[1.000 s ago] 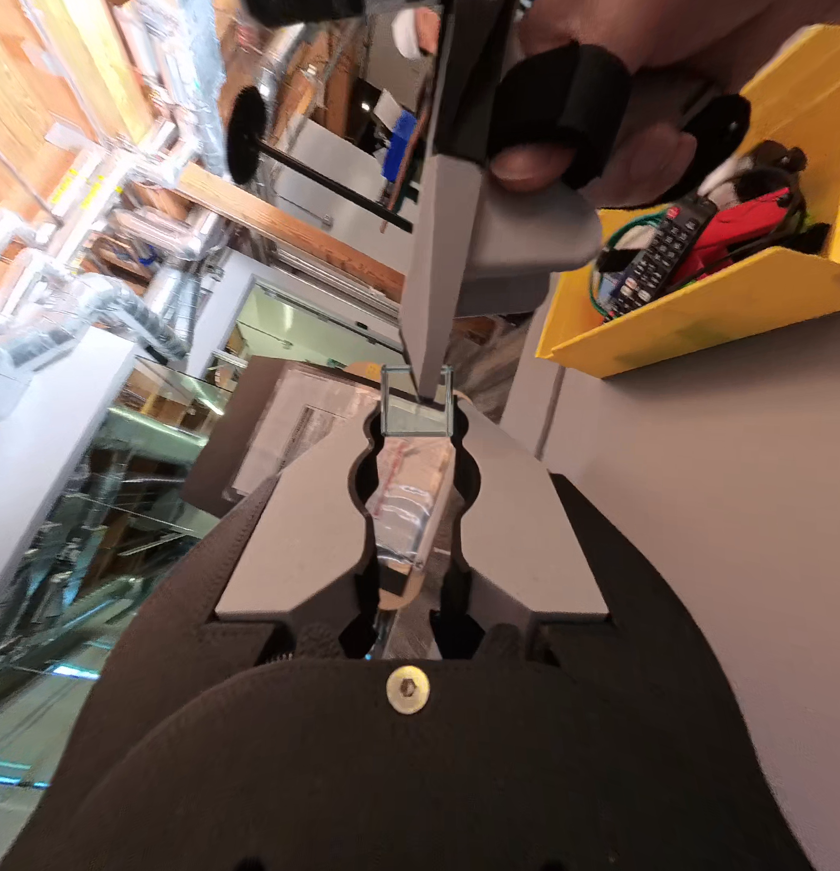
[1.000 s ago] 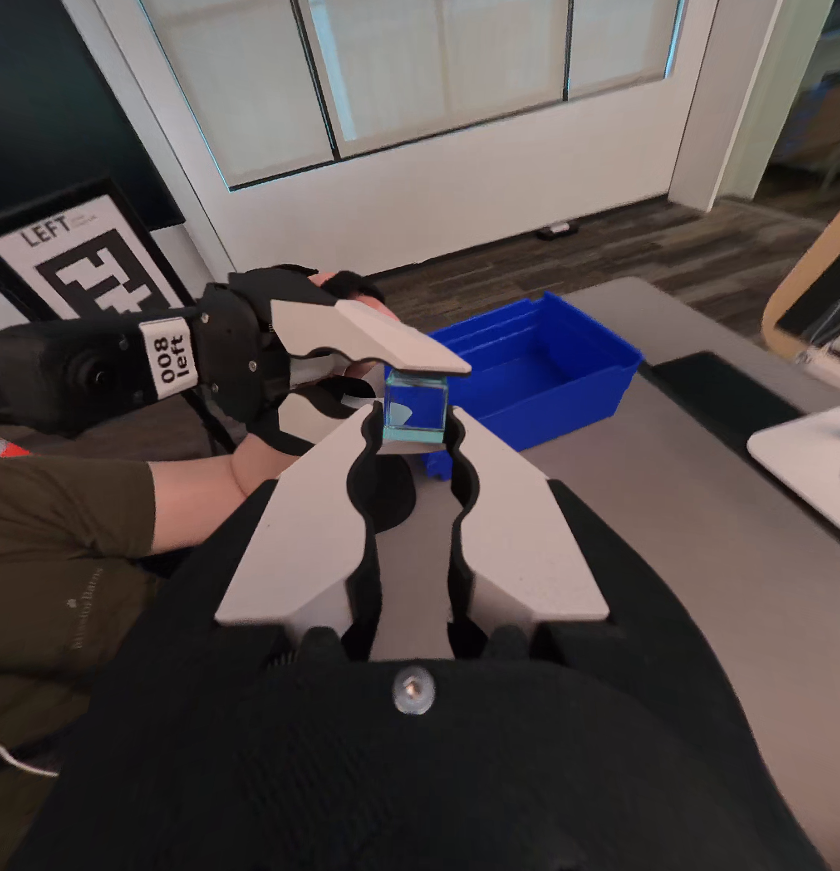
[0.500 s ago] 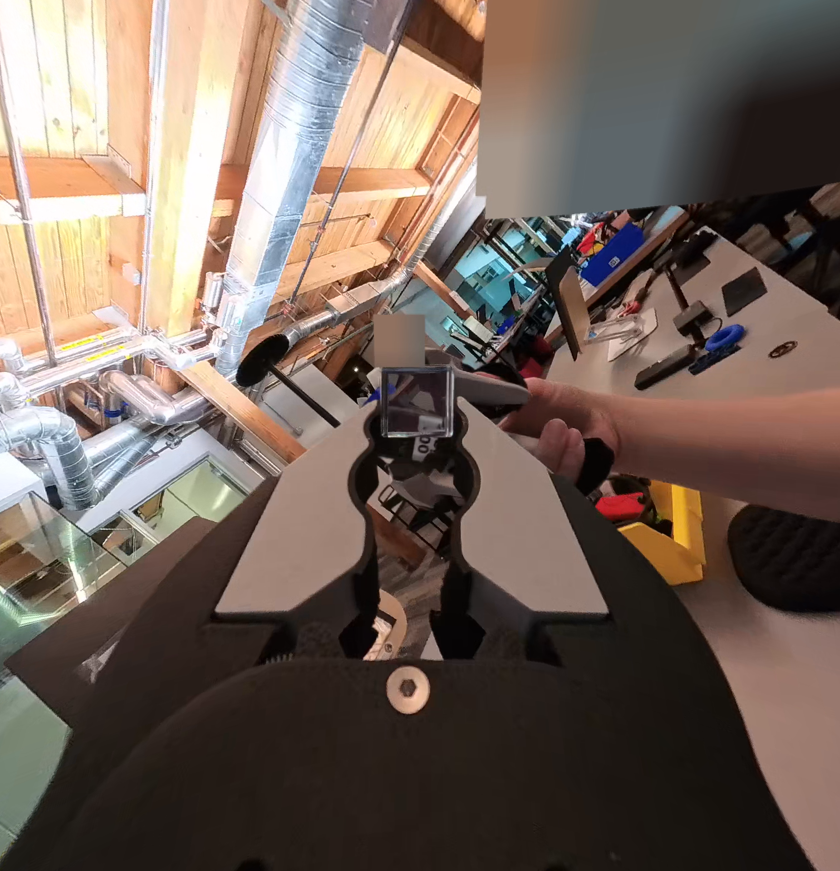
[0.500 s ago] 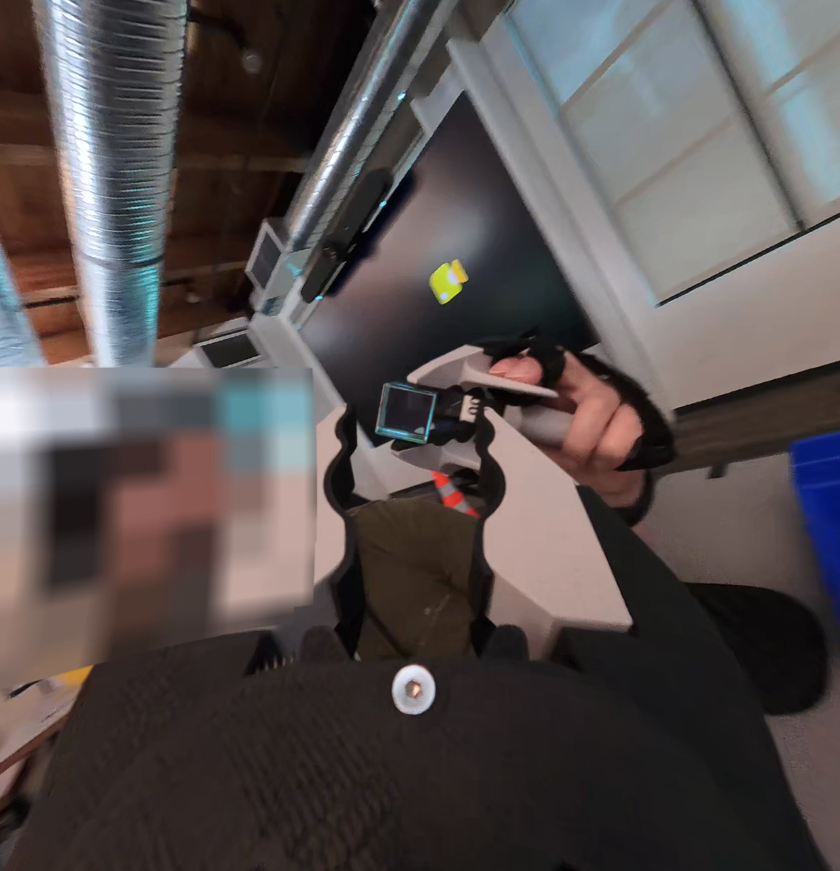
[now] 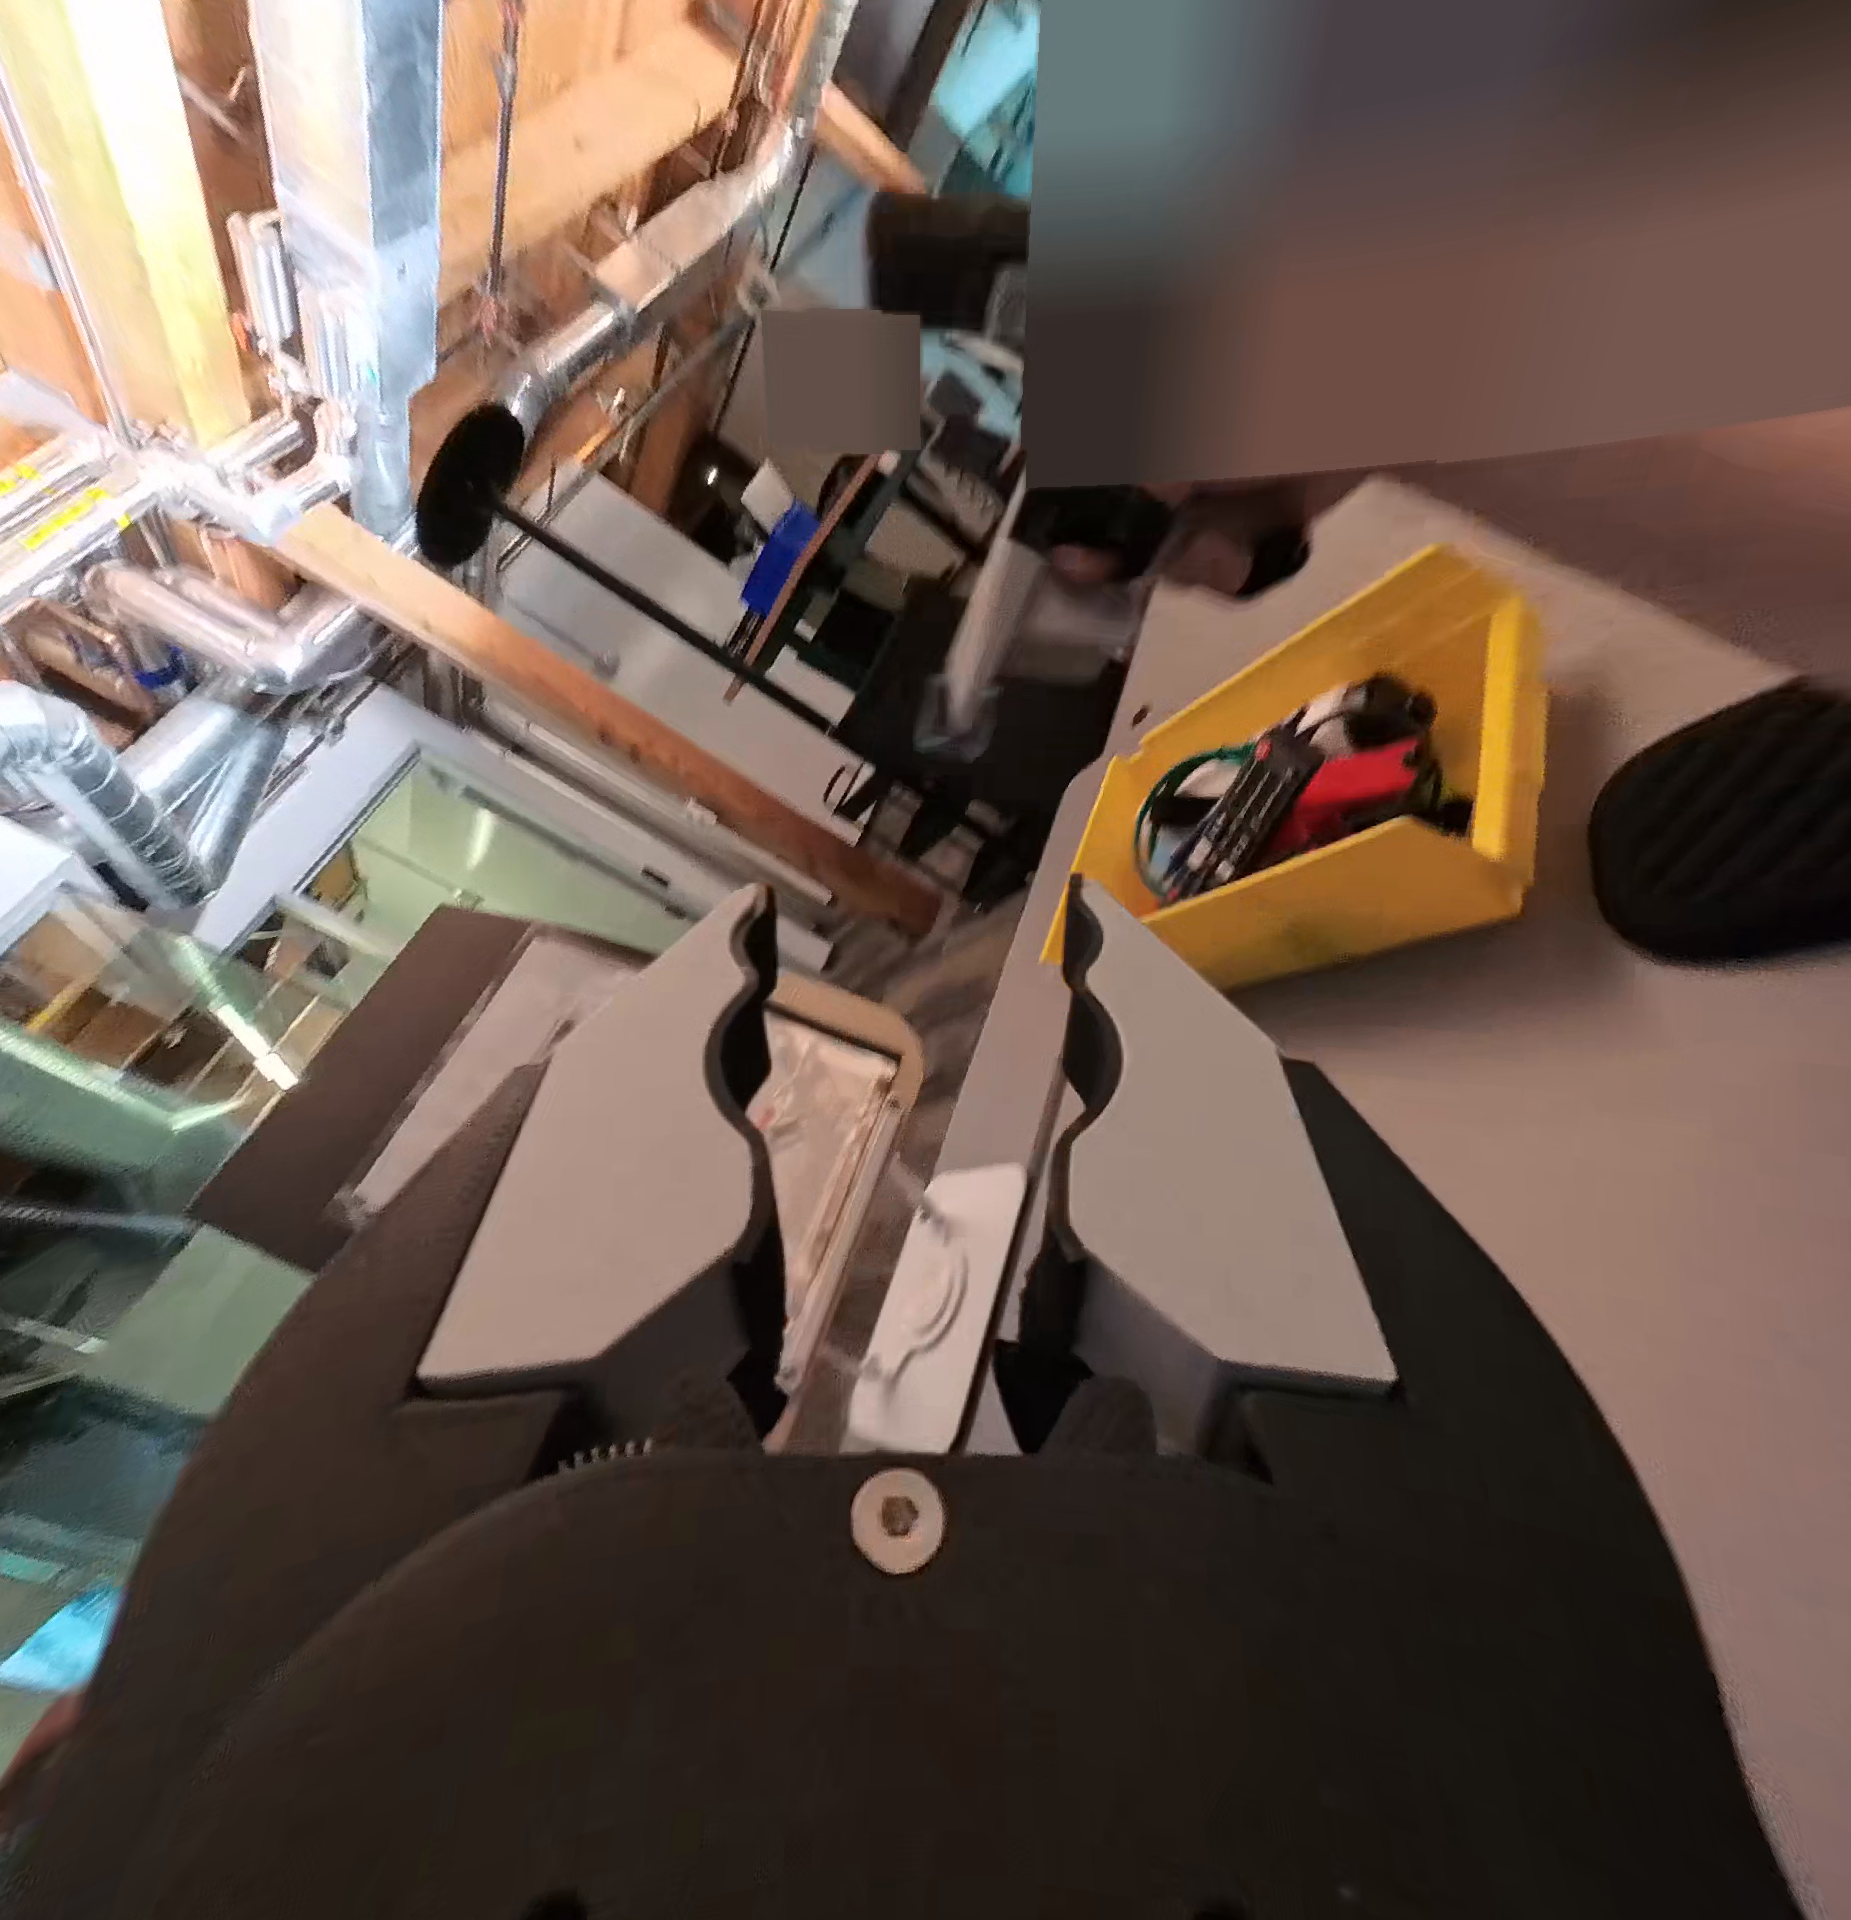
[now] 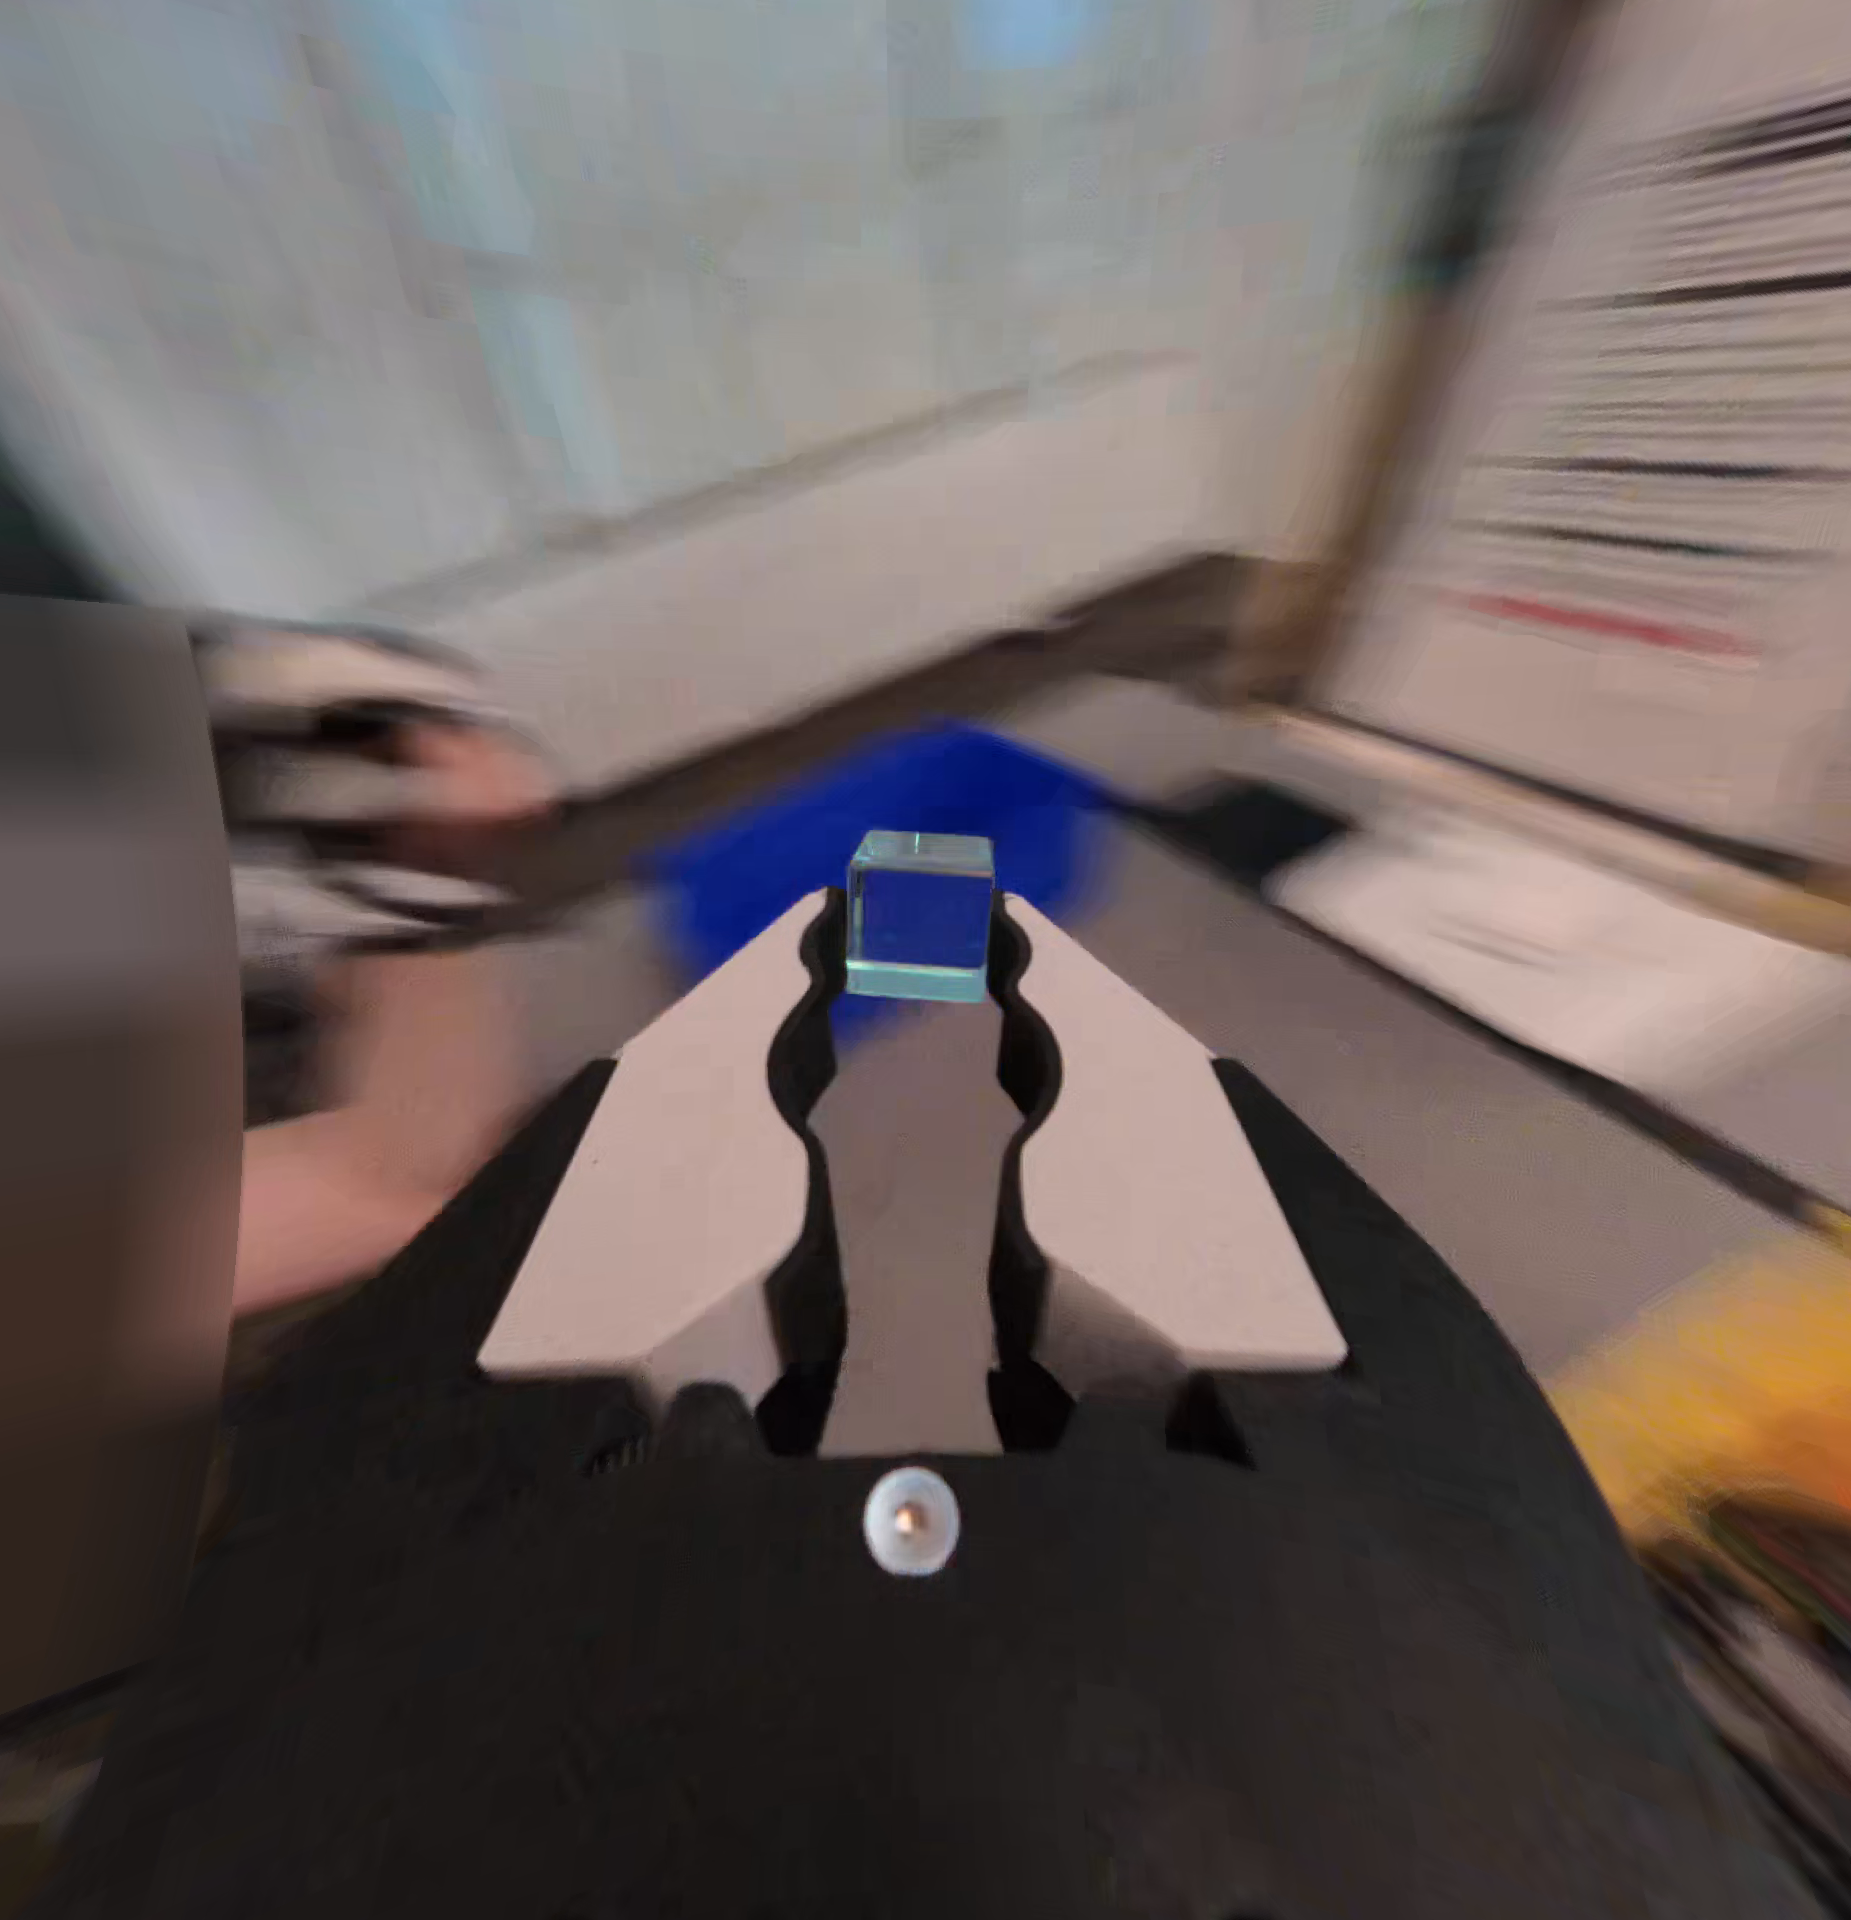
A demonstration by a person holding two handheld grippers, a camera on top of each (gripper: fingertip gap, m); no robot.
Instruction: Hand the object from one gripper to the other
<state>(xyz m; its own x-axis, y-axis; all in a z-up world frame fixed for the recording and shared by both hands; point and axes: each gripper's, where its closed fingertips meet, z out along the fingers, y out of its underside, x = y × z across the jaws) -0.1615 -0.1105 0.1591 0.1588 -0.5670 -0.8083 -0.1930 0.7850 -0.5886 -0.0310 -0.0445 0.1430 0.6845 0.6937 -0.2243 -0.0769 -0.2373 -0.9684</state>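
A small clear glass cube point(image 6: 921, 916) with greenish edges sits pinched at the right gripper point(image 6: 919, 914) tips. Only the left wrist view shows the left gripper point(image 5: 919, 914), spread and empty, near a yellow bin point(image 5: 1347, 894).

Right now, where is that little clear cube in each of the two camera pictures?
Left wrist view: the cube is not in it; the left tool is open and empty.
Right wrist view: the cube sits mid-picture, pinched at the right tool's tips.
Shared landmark: the yellow bin, blurred at lower right in the right wrist view.
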